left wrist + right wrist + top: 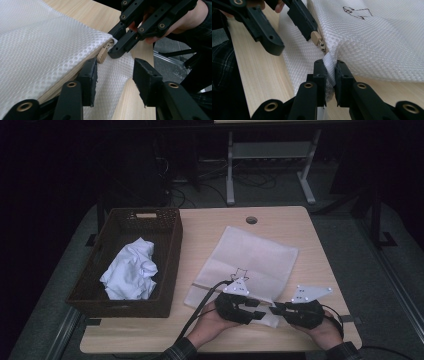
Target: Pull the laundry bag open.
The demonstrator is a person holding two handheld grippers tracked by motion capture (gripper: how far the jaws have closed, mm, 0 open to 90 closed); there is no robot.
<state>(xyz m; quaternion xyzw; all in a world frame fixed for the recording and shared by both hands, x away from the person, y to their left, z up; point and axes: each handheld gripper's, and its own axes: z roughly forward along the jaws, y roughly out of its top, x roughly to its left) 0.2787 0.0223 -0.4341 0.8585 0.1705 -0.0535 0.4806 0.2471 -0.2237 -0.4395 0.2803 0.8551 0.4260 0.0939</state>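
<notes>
A white mesh bag lies flat on the surface, right of a dark basket that holds a crumpled white cloth. The right tool is clamped on the bag's near corner — mesh bunched between its jaws. The left tool stands partly open over the bag's edge, gripping nothing, one jaw just beside the tan zipper pull — its pads clear of the mesh.
</notes>
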